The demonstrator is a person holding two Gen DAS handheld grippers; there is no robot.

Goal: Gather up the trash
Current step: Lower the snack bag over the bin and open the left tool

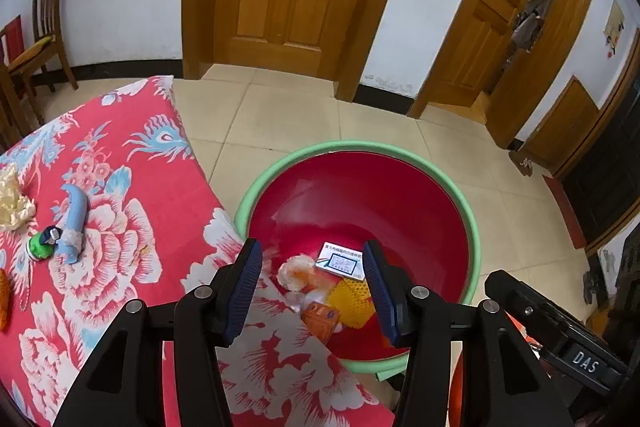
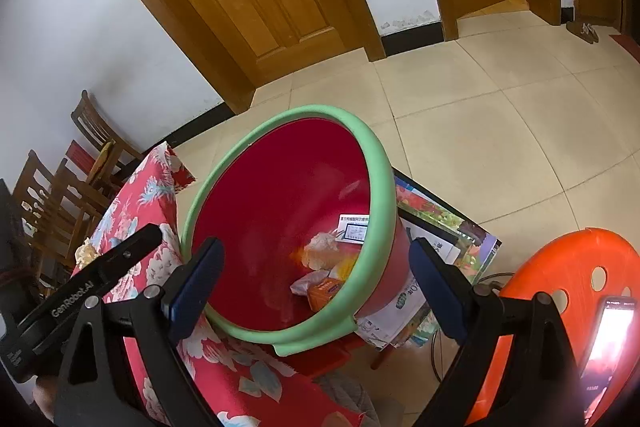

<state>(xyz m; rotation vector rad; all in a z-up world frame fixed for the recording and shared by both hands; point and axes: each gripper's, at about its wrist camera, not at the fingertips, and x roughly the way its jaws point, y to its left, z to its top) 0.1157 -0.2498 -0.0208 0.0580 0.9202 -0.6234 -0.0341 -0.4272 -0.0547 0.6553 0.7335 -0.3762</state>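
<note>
Left gripper point(image 1: 312, 279) w/ jaws apart, nothing btwn, over red bin point(image 1: 472, 227) near edge; trash point(image 1: 296, 273) lies below in bin. Right gripper point(image 2: 316, 279) also gaping, empty.

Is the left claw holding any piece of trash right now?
No, the left claw is open and empty above the red bin.

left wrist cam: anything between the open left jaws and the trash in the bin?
Nothing. Left gripper hangs open and empty above the red bin; the crumpled tissue and orange box show through the gap, left wrist view.
</note>
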